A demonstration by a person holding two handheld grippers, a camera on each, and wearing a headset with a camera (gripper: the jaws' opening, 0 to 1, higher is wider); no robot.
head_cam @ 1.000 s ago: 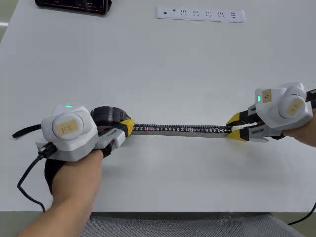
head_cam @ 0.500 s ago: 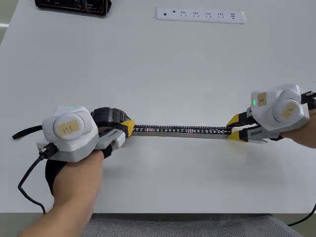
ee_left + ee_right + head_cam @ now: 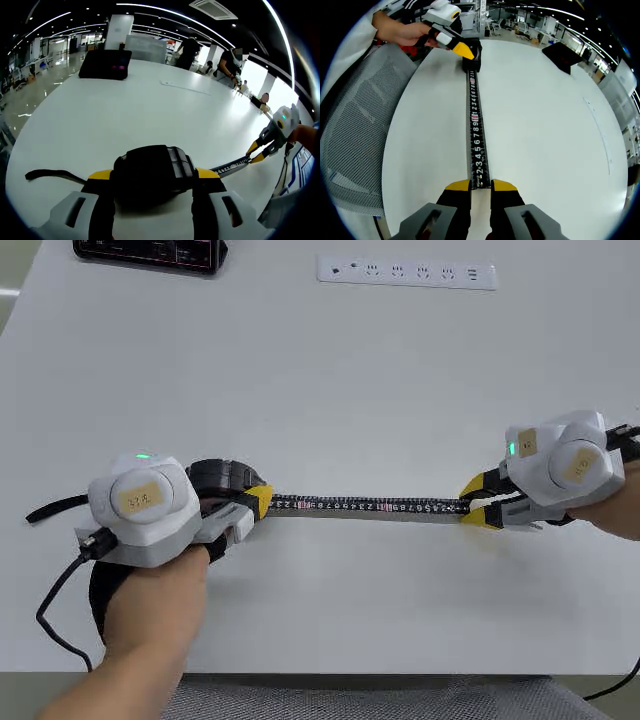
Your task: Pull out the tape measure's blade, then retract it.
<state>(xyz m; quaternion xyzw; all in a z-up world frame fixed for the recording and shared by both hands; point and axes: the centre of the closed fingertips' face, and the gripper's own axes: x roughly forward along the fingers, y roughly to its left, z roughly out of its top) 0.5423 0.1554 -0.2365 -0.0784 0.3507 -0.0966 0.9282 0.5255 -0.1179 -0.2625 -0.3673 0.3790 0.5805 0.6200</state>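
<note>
Both tools are closed over the tabletop. The left tool clamps the case; the right tool pinches the tip of the blade, which stretches between them.

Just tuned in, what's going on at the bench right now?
A person holds a gripper in each hand. The left gripper is clamped on the black tape measure case on the white table. The right gripper has its jaws shut on the tip of the blade, which is drawn out between them. It has not been retracted yet.
</note>
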